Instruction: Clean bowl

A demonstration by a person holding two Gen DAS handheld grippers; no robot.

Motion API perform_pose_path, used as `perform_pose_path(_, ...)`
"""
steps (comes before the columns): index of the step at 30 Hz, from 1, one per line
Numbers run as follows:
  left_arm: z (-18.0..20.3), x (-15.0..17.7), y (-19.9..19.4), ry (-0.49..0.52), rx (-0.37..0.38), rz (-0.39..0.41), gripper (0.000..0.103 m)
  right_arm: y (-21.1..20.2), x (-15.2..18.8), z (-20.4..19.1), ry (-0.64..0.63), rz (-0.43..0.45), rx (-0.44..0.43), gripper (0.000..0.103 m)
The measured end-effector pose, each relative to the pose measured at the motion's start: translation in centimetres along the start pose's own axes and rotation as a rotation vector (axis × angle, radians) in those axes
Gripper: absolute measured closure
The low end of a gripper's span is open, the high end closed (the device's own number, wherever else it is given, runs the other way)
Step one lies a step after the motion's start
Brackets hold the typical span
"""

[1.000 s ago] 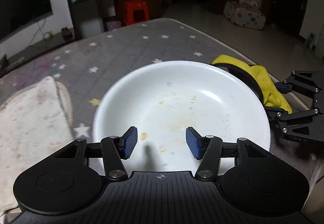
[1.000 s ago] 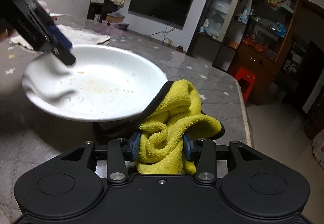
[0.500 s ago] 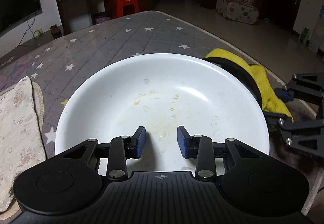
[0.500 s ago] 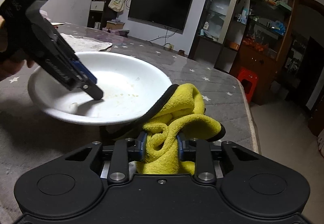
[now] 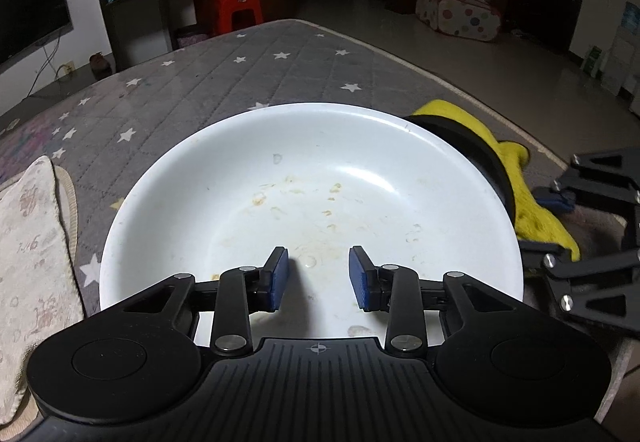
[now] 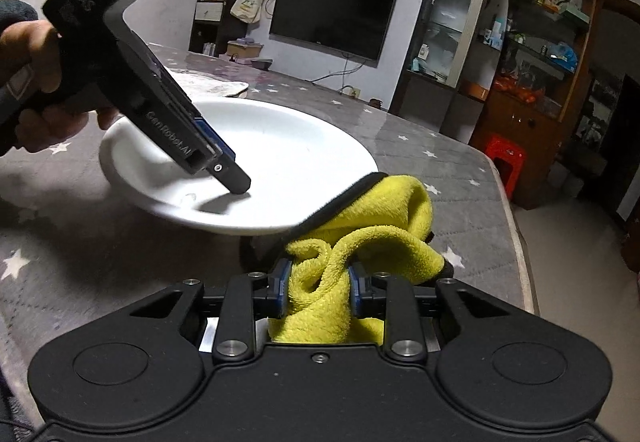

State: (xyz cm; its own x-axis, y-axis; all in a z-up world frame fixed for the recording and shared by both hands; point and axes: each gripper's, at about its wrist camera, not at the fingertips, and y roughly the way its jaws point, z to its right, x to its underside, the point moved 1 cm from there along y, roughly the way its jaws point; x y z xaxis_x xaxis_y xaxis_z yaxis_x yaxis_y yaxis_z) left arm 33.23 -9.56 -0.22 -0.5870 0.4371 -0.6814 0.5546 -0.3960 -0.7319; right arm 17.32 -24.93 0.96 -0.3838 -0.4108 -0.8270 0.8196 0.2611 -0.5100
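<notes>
A wide white bowl (image 5: 312,178) with dried food smears sits on the grey star-patterned table; it also shows in the right wrist view (image 6: 280,146). My left gripper (image 5: 318,276) is open, its fingertips down inside the bowl near the front; it shows from the side in the right wrist view (image 6: 236,182). My right gripper (image 6: 316,288) is shut on a yellow cloth (image 6: 360,234) with a black edge, just right of the bowl's rim. The cloth (image 5: 520,178) lies partly behind the bowl's right edge.
A pale patterned cloth (image 5: 32,242) lies on the table left of the bowl. The table's right edge (image 5: 460,86) runs close to the yellow cloth. A red stool (image 5: 236,10) and cabinets stand beyond the table.
My left gripper narrowed its opening, then moved deeper into the bowl with its tips lowered to the inside. My right gripper kept hold of the yellow cloth, nearly still.
</notes>
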Motion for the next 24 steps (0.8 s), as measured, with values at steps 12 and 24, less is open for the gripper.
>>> perform_pose_path(12,0.1,0.0,-0.1,0.032,0.033,0.002,0.069,3.2,-1.1,2.3,-0.118,0.000,-0.048,0.073)
perform_pose_path(24,0.1,0.1,-0.2,0.041,0.041,0.000,0.069,5.3,-1.8,3.3,-0.254,0.015,-0.071,0.073)
